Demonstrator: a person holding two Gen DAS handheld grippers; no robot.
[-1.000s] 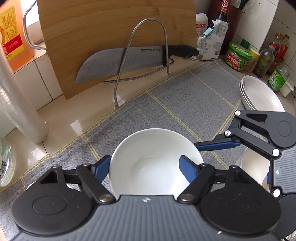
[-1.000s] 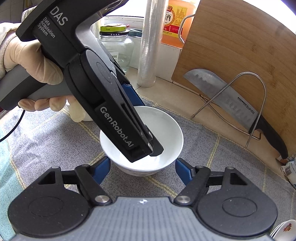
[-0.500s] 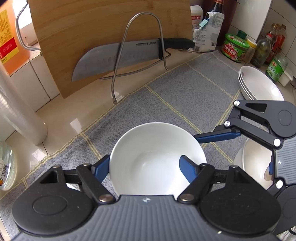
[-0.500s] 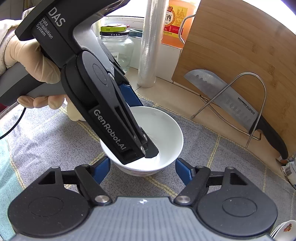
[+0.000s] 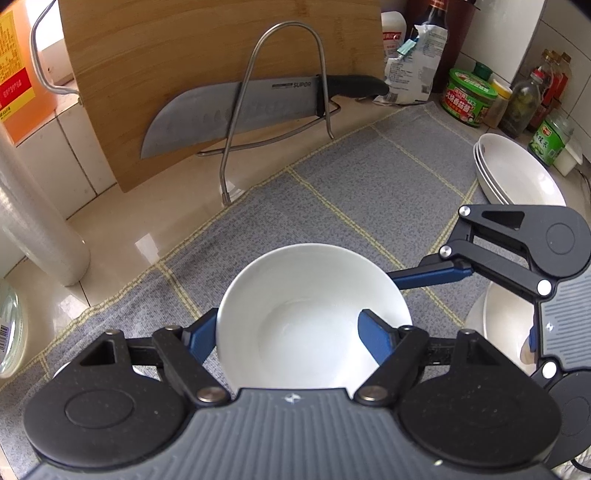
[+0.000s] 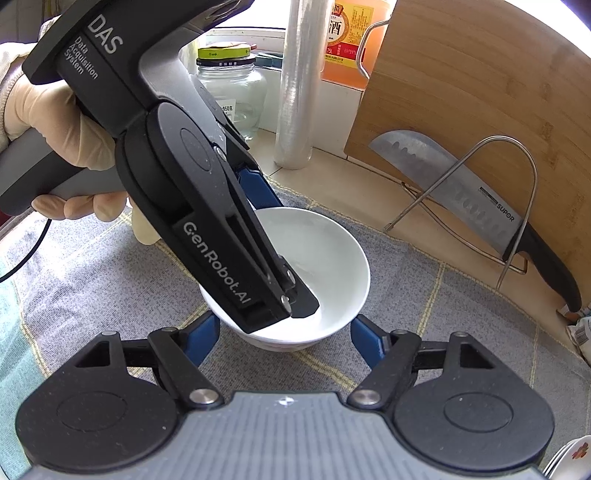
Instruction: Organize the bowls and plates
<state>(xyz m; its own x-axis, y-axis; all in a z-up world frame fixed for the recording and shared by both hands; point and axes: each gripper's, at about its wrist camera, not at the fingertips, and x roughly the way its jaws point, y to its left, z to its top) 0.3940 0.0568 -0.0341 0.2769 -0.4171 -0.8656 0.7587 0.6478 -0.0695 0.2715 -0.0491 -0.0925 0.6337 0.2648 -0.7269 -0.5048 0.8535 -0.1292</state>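
Gloved hand (image 6: 48,122) is seen far left, wrapped round the grey handle, with the left claw (image 5: 286,325) slanted steeply down and to the right into the bowl (image 5: 306,295). That claw is held apart: one finger is kept outside the bowl's wall and the other is dipped inside it, so the rim is straddled, not squeezed. The bowl is sat on the grey cloth (image 5: 369,192) spread over the table (image 5: 147,221), about mid-cloth. Behind it a knife (image 5: 236,110) is propped in a wire rack (image 5: 284,29) against a board (image 5: 221,48).

The right claw (image 6: 284,325) is angled down at the bowl from the near side. It's spread wide too, with nothing clamped, and one blue finger (image 5: 428,277) is brought just up to the bowl's rim. Whether it touches can't be told. A second bowl (image 5: 506,325) is partly hidden under that claw, and stacked plates (image 5: 517,173) are parked further back on the right.
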